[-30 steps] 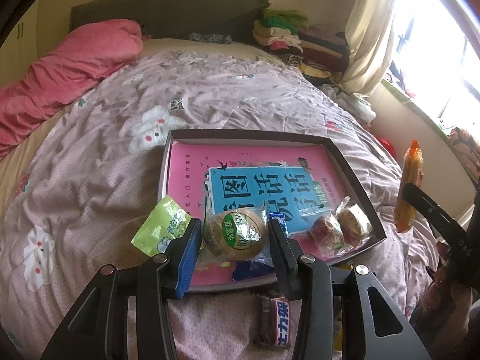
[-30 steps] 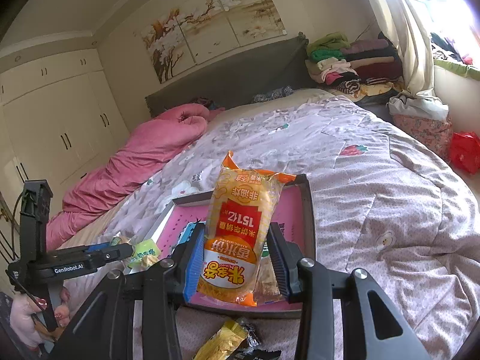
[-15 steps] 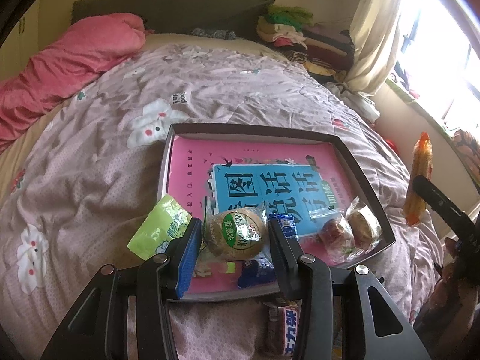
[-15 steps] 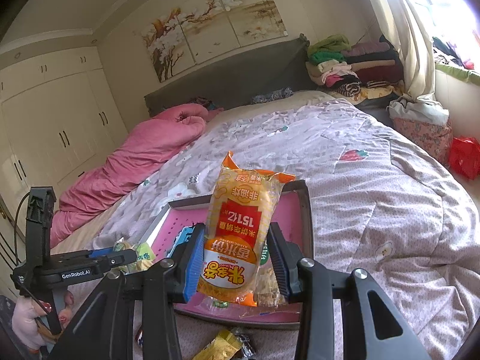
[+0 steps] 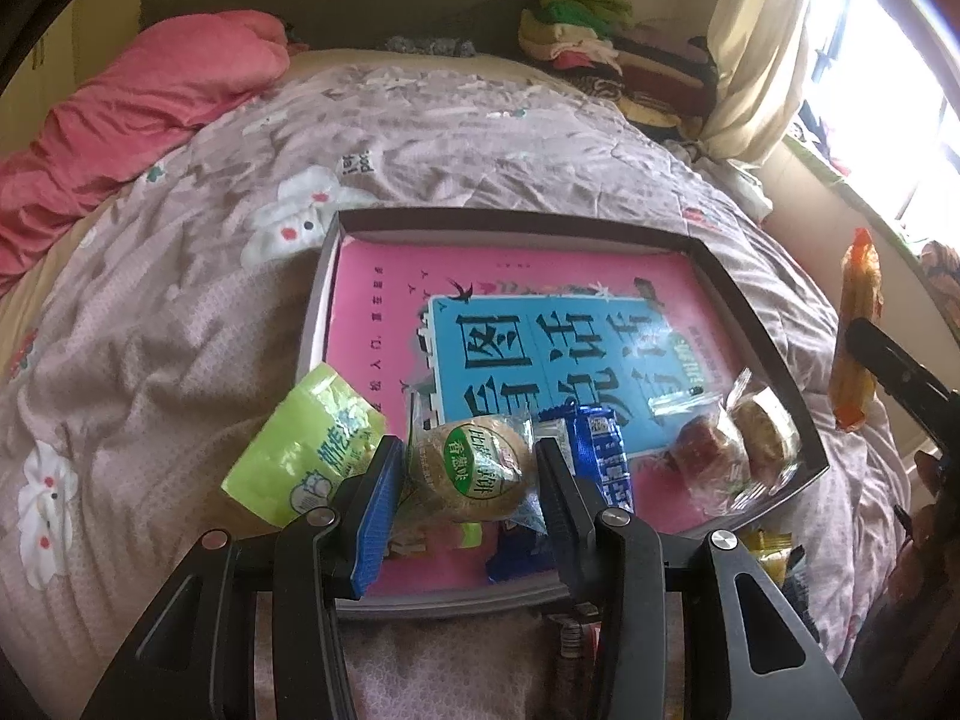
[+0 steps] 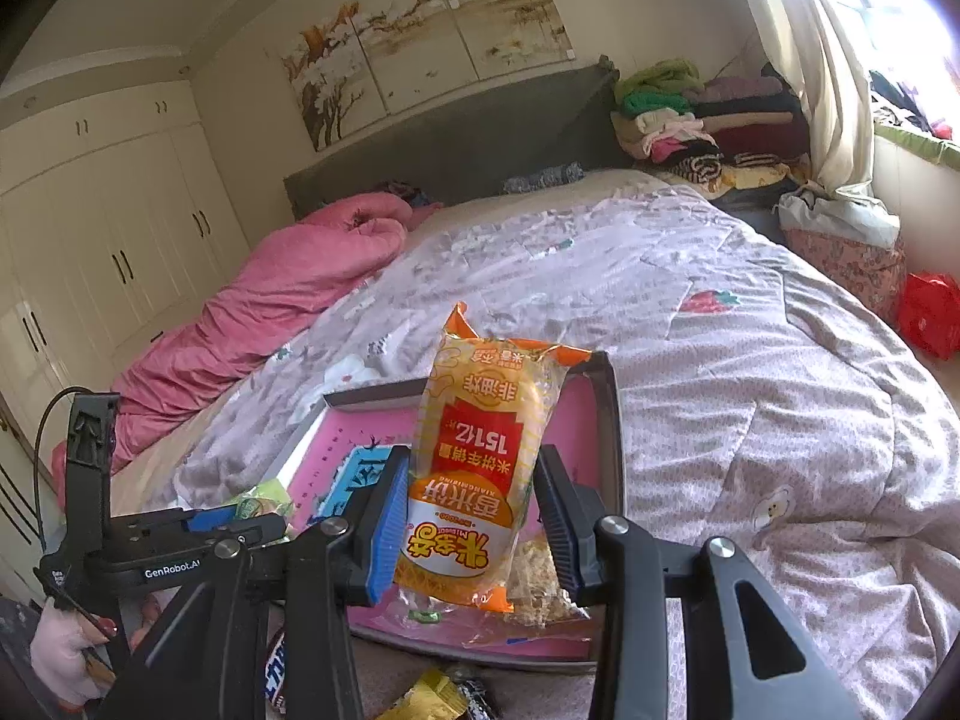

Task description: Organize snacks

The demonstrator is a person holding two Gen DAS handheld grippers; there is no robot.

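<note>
A shallow grey box (image 5: 774, 336) with a pink and blue book cover inside lies on the bed. My left gripper (image 5: 468, 474) is shut on a round wrapped pastry (image 5: 474, 471) with a green label, low over the box's near left corner. In the box lie a blue wrapper (image 5: 606, 462) and clear-wrapped cakes (image 5: 738, 450). A green packet (image 5: 306, 450) leans on the box's left rim. My right gripper (image 6: 474, 510) is shut on an upright orange rice-cracker bag (image 6: 486, 456), above the box's (image 6: 609, 420) near edge. That bag (image 5: 858, 330) shows at the right in the left wrist view.
Loose snacks lie on the quilt before the box: a chocolate bar (image 6: 279, 669), a yellow wrapper (image 6: 429, 699). A pink duvet (image 5: 138, 108) is bunched at the far left. Folded clothes (image 6: 702, 120) are piled by the headboard. A hand (image 6: 66, 648) holds the left gripper.
My left gripper has sunk with the pastry toward the box's near left corner, so the box looks larger. The right gripper and its bag have kept still.
</note>
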